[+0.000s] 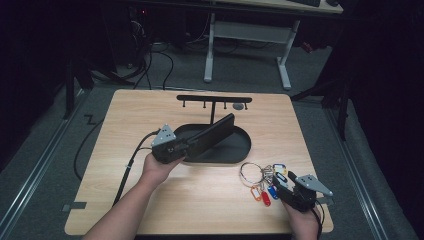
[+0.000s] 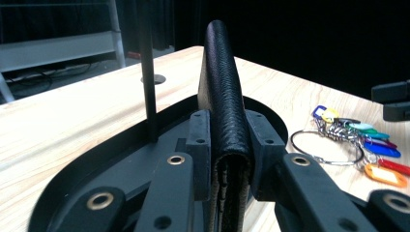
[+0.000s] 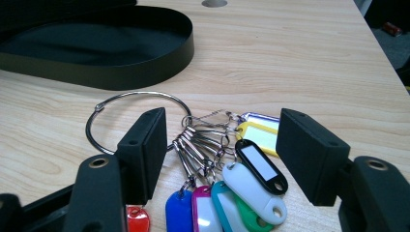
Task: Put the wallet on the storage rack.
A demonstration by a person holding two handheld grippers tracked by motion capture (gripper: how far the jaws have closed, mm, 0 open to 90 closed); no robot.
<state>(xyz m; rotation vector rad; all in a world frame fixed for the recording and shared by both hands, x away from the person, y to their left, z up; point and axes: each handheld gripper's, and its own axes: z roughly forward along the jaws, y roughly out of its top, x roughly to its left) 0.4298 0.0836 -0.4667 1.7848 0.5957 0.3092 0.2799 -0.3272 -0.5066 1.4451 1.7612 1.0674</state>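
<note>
A black leather wallet point(image 1: 214, 134) point(image 2: 223, 96) is clamped edge-up in my left gripper point(image 1: 187, 146) point(image 2: 226, 145), held over the black oval tray point(image 1: 240, 150) point(image 2: 121, 164). From that tray rises a black post with a hook bar point(image 1: 214, 98) point(image 2: 146, 72). At the front right of the table lies a metal key ring with several coloured tags point(image 1: 264, 181) point(image 3: 227, 164) point(image 2: 358, 145). My right gripper point(image 1: 287, 186) point(image 3: 220, 150) stands open over the tags, one jaw on either side of them, not pressing.
The tray's rim point(image 3: 121, 72) lies just beyond the key ring. A round grommet point(image 1: 238, 106) point(image 3: 214, 3) is set in the wooden table point(image 1: 150, 200) behind the stand. A white-legged desk point(image 1: 245, 45) stands on the floor past the far edge.
</note>
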